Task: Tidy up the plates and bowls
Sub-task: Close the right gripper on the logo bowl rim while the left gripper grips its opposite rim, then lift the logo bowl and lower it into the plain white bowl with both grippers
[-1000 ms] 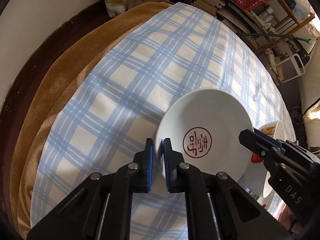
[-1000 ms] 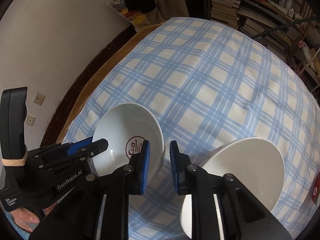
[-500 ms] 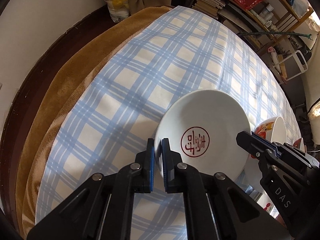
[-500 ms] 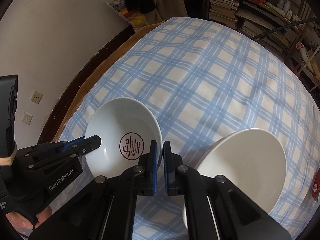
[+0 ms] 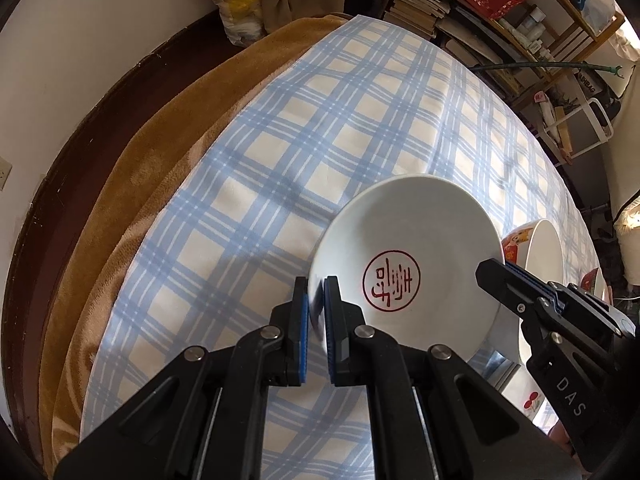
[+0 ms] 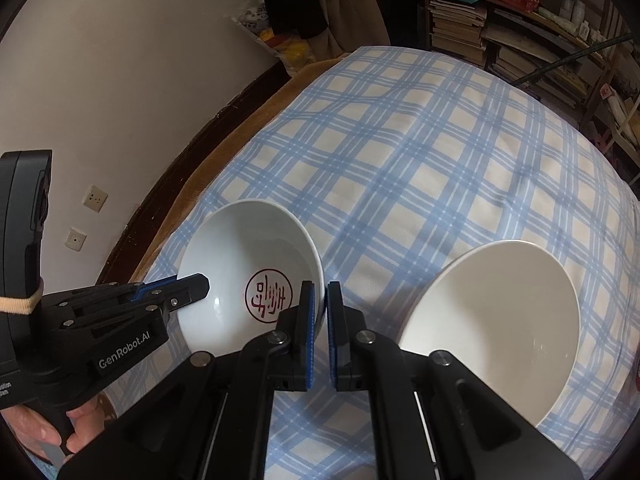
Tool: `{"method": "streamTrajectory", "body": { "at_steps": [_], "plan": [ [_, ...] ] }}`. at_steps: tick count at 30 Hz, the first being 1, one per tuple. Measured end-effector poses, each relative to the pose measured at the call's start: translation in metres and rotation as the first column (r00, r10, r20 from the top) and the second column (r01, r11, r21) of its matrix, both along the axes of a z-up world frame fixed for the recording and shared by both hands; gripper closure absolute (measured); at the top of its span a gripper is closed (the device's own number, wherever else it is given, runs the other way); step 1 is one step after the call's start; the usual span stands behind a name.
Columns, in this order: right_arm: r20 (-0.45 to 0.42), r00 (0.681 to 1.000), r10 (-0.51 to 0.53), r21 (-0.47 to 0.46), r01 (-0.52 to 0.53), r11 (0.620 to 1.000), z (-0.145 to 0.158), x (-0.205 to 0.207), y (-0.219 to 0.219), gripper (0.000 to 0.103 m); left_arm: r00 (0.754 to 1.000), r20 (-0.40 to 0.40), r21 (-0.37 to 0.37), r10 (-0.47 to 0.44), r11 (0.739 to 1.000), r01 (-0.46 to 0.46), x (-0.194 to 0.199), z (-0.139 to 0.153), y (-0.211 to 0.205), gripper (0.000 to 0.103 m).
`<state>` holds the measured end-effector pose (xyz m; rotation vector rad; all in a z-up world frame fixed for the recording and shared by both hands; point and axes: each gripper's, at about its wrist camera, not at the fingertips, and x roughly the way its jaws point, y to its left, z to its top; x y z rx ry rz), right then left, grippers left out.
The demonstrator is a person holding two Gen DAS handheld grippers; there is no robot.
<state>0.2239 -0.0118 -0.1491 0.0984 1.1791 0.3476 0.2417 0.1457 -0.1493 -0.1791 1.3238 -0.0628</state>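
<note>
A white plate with a red seal mark is held above the blue checked tablecloth. My left gripper is shut on its left rim. My right gripper is shut on its right rim; the plate shows in the right wrist view. The right gripper's tip also shows in the left wrist view, and the left gripper's in the right wrist view. A large plain white bowl sits on the cloth to the right.
A bowl with red and yellow pictures stands at the right. A brown blanket lies under the cloth along the left edge. Shelves of books and bags stand beyond the table.
My right gripper has closed onto the plate's right rim. The plate has shifted a little toward the right and up, held by both grippers.
</note>
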Motion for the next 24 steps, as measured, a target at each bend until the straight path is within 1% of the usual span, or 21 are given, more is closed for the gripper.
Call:
{"method": "streamTrajectory", "body": {
  "at_steps": [2,5,7,11,13,16,19,24],
  "plan": [
    [0.013,1.000,-0.003,-0.008,0.003,1.000,0.005,-0.003,-0.003,0.096,1.000,0.015,0.006,-0.010,1.000,0.010,-0.002,0.007,-0.004,0.096],
    [0.026,1.000,-0.016,0.005,0.015,1.000,0.013,-0.009,-0.011,0.096,0.999,0.043,0.007,-0.022,1.000,0.022,-0.006,0.020,-0.012,0.096],
    [0.028,0.999,-0.031,0.019,0.030,0.999,0.019,-0.013,-0.020,0.096,0.997,0.057,0.024,-0.048,0.999,0.046,-0.009,0.028,-0.021,0.096],
    [0.067,0.996,-0.062,0.041,0.059,0.997,0.034,-0.026,-0.041,0.096,0.991,0.094,0.044,-0.099,0.994,0.096,-0.015,0.045,-0.043,0.096],
    [0.079,0.993,-0.089,0.052,0.085,0.995,0.040,-0.032,-0.054,0.096,0.986,0.124,0.041,-0.112,0.993,0.108,-0.018,0.054,-0.054,0.096],
    [0.092,0.987,-0.129,0.061,0.124,0.990,0.047,-0.039,-0.071,0.096,0.982,0.160,0.011,-0.099,0.995,0.099,-0.022,0.065,-0.068,0.096],
    [0.103,0.981,-0.166,0.058,0.161,0.985,0.050,-0.045,-0.087,0.096,0.978,0.180,0.006,-0.105,0.994,0.106,-0.025,0.069,-0.086,0.096],
    [0.134,0.967,-0.215,0.064,0.208,0.976,0.055,-0.056,-0.116,0.096,0.973,0.188,-0.017,-0.137,0.990,0.143,-0.027,0.064,-0.112,0.096]
  ]
}}
